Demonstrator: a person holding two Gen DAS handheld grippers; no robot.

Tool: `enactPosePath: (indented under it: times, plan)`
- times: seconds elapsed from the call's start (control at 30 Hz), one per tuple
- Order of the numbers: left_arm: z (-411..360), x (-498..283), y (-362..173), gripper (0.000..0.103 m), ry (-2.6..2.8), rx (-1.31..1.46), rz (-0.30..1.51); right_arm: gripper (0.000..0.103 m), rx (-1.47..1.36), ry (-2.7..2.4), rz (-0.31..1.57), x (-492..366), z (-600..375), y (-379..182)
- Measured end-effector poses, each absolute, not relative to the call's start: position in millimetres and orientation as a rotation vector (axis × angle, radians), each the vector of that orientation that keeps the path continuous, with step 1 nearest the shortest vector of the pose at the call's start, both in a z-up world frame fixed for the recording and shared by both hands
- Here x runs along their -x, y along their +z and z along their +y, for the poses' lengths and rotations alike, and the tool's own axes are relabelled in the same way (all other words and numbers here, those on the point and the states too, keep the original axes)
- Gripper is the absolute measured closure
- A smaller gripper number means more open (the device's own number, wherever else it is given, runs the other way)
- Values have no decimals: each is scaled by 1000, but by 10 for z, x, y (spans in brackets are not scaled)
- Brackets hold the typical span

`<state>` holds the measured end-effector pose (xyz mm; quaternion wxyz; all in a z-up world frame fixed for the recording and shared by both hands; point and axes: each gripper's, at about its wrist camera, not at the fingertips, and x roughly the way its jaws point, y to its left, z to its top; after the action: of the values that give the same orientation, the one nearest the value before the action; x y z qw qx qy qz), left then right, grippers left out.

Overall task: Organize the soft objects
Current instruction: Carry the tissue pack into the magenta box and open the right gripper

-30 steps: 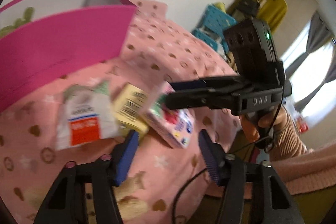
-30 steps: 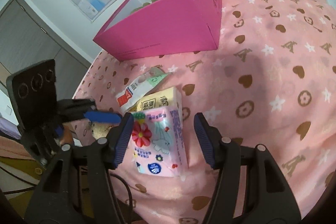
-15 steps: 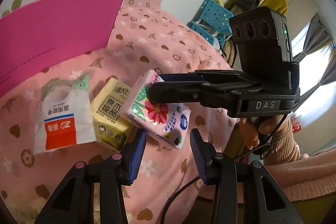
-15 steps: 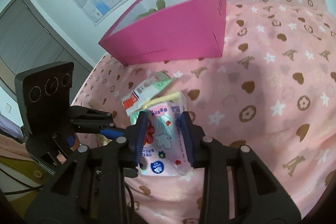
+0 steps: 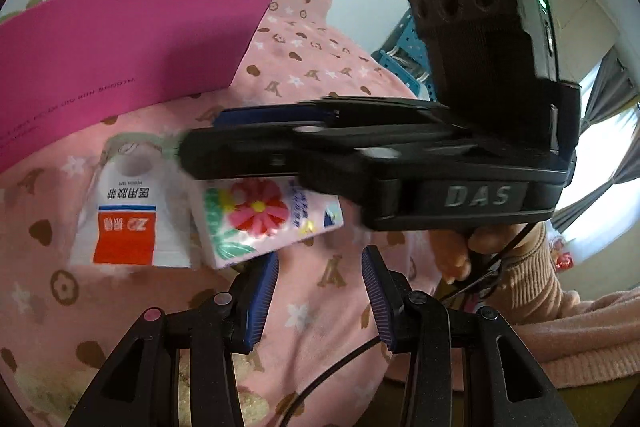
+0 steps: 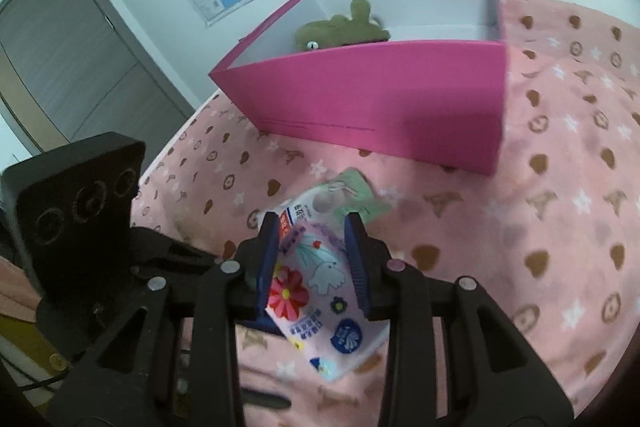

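My right gripper (image 6: 312, 263) is shut on a pink flowered tissue pack (image 6: 320, 291) and holds it lifted above the pink blanket. That pack (image 5: 264, 215) shows in the left wrist view under the right gripper (image 5: 256, 135). My left gripper (image 5: 318, 291) is open and empty, just below the pack. A white and orange medical pouch (image 5: 128, 223) lies on the blanket, also seen in the right wrist view (image 6: 308, 205). The open magenta box (image 6: 380, 99) stands behind with a green plush toy (image 6: 340, 31) inside.
The magenta box (image 5: 120, 39) fills the upper left of the left wrist view. The pink patterned blanket (image 6: 560, 227) covers the bed. A blue plastic stool (image 5: 404, 51) stands beyond the bed's far edge. A door and a wall map are behind the box.
My right gripper closed on the flowered tissue pack and lifted it off the blanket toward the box. The yellow pack beneath it is hidden now. My left gripper stayed open.
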<state>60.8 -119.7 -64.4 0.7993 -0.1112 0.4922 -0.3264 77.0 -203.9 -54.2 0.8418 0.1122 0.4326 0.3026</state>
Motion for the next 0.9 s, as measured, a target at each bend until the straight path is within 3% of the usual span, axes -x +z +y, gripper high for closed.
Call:
enactPosePath:
  times: [0.13, 0.27, 0.5, 0.67, 0.9]
  plan:
    - [-1111, -509, -530, 60, -679, 199, 1004, 48, -319, 602, 883, -715, -2215, -509]
    - [-943, -419, -389, 60, -673, 192, 931, 41, -427, 533, 839, -478, -2568, -459]
    - [-726, -645, -428, 60, -590, 254, 941, 43, -457, 523, 904, -221, -2601, -623]
    - [-791, -735, -556, 64, -589, 256, 991, 64, -428, 534, 926, -270, -2494, -679]
    - [-785, -690, -435, 64, -583, 271, 974, 64, -381, 522, 909, -318, -2436, -572]
